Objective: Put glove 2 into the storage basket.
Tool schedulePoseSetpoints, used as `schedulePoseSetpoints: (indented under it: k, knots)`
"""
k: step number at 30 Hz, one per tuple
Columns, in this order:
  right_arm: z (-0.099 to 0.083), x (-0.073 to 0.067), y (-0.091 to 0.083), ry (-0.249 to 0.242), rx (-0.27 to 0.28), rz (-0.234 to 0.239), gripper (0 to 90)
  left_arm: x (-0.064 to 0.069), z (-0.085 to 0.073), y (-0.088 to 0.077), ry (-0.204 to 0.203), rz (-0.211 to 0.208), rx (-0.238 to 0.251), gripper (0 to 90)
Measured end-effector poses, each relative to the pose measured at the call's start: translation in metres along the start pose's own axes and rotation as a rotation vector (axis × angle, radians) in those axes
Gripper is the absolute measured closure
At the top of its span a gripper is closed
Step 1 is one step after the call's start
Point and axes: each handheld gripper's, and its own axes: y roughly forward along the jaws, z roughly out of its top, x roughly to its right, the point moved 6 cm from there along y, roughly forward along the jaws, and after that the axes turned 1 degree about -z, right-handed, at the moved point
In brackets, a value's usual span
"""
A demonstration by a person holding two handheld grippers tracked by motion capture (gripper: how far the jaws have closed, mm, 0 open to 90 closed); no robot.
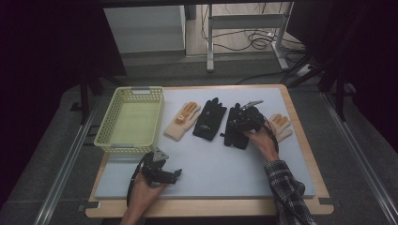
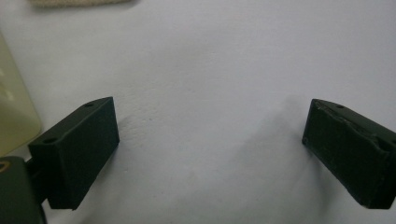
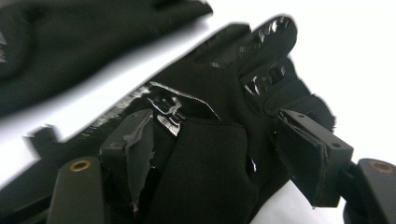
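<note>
While our left gripper (image 1: 174, 174) rests near the yellow basket (image 1: 130, 119) with jaws spread wide over bare mat (image 2: 210, 70), our right gripper (image 3: 210, 154) straddles the black glove (image 3: 210, 172) lying right of its twin (image 1: 209, 118), jaws apart, not yet pinching

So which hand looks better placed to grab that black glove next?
The right. Its tongs already straddle the black glove, jaws apart on either side of the fabric. The left tongs are open over bare mat near the basket, away from the gloves.
</note>
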Motion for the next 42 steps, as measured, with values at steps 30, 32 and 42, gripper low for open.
schedulePoseSetpoints:
  k: [30,32,42]
  knots:
    - [0.002,-0.088,-0.110,0.017,0.194,0.247,81.0,0.000,0.000,0.000,-0.001,0.001,0.001,4.1]
    - [-0.006,-0.100,-0.116,0.022,0.192,0.276,81.0,0.000,0.000,0.000,-0.002,0.001,0.002,4.2]
    - [-0.056,-0.133,-0.098,0.048,0.155,0.312,70.2,0.000,0.000,0.000,-0.002,0.000,0.000,4.1]
